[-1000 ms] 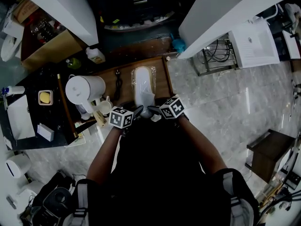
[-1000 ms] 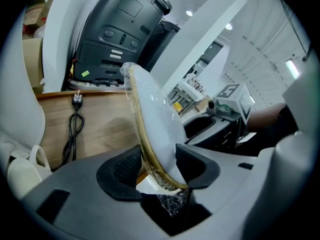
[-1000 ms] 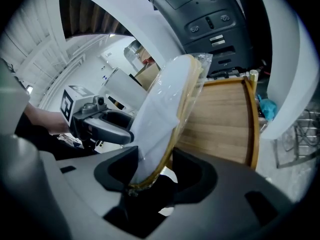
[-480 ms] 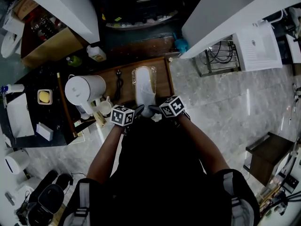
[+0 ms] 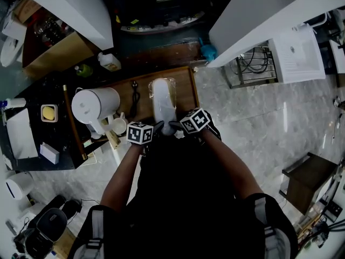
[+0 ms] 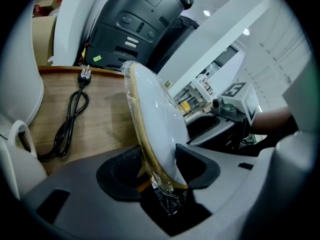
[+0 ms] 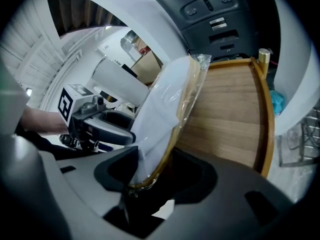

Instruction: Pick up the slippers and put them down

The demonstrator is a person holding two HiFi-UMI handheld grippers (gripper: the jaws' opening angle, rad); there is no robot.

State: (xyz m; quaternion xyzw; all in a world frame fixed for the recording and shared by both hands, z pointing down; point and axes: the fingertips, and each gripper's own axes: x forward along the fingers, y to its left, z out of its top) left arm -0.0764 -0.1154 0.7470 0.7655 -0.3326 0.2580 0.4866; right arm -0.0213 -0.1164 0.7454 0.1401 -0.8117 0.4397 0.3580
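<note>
Wooden table (image 5: 183,88) filled the floor space ahead, and the plastic-wrapped slippers (image 5: 163,99) sat over the table's middle. At the table's near edge the left gripper (image 5: 156,128) and right gripper (image 5: 173,126) each clamped the pack's near end, jaws set wide around it. The pack looked light and soft, its film likely slippery. Pinching the stacked soles rather than loose wrap seemed the surest hold.

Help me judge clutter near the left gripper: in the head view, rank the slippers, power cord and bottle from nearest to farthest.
1. Slippers, between the left gripper's jaws.
2. Power cord, just left of the slippers.
3. Bottle, farther back and left.
</note>
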